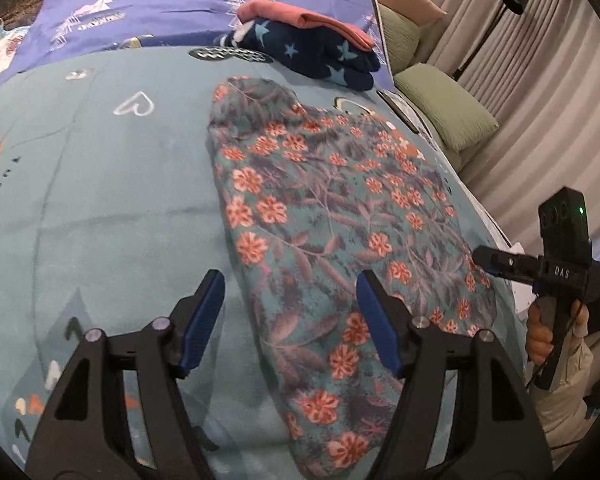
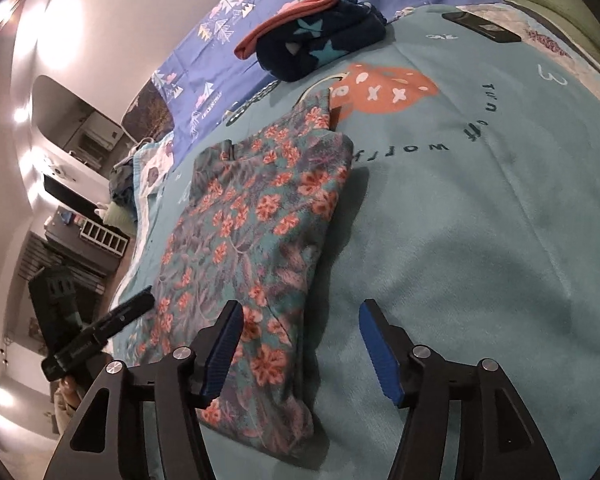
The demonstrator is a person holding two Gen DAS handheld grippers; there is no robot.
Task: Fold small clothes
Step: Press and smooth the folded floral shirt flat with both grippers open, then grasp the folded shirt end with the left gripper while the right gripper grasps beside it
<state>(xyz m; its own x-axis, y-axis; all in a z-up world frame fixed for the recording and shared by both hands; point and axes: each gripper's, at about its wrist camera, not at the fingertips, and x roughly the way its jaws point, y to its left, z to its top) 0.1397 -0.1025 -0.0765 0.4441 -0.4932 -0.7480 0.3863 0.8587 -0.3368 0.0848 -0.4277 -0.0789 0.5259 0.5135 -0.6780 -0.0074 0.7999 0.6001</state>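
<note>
The floral garment (image 1: 332, 216) lies partly folded on the teal blanket (image 1: 112, 200) of the bed, between both tools. The left tongs (image 1: 290, 320) hang released over its near left edge, grasping nothing; the right tongs (image 2: 300, 344) are likewise spread wide over its near right edge, empty. To fold well, I would judge that each pair should pinch a near corner through all layers, lift together and carry the hem evenly to the far edge, so the thick fleece does not bunch. The cloth looks soft, plush and bulky, with rounded folds. Far off sits a stack: a navy star-print piece (image 1: 320, 54) under a pink folded one (image 1: 300, 18)
</note>
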